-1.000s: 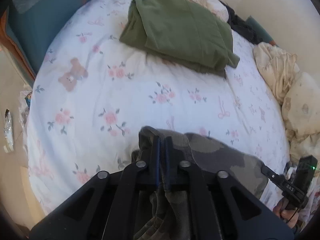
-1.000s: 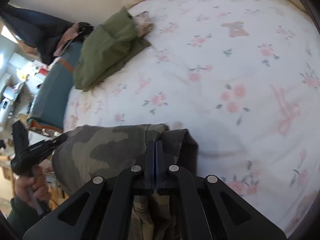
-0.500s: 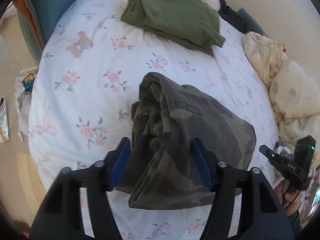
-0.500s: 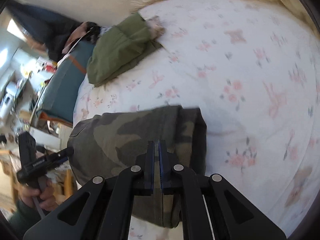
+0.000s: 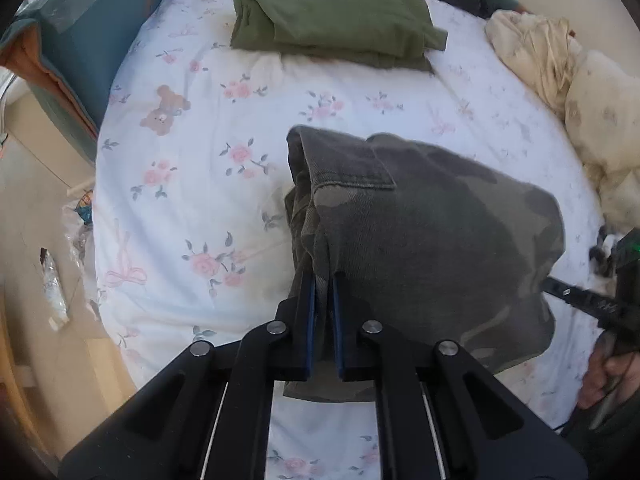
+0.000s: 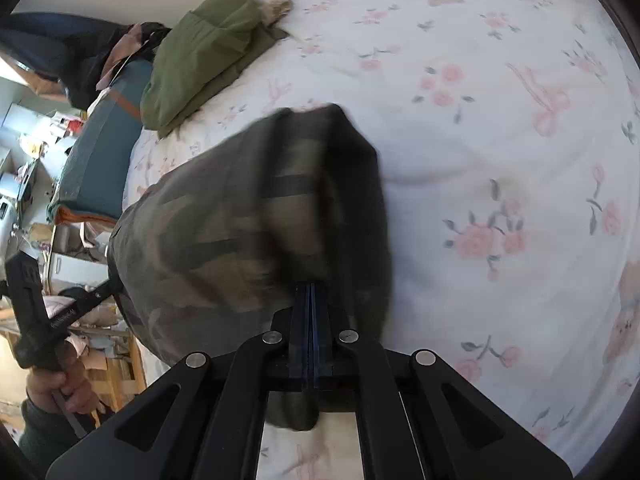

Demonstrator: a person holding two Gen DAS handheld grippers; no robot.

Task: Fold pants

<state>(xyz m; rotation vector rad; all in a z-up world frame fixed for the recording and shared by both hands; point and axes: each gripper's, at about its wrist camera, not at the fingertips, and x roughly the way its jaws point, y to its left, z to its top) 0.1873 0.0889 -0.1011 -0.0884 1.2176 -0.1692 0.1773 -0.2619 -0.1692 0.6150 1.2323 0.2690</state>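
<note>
The camo pants point(image 5: 420, 240), centre frame over the floral bed point(image 5: 192, 200), look soft, floppy and fairly thick; edges seem the best hold. The left gripper point(image 5: 323, 300) is clamped on a bunched edge, and the right gripper point(image 6: 310, 312) pinches another.

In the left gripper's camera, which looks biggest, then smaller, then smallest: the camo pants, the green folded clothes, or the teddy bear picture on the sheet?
1. camo pants, though they sit nearest the camera, which swells them.
2. green folded clothes, farther back.
3. teddy bear print, plainly smallest.
</note>
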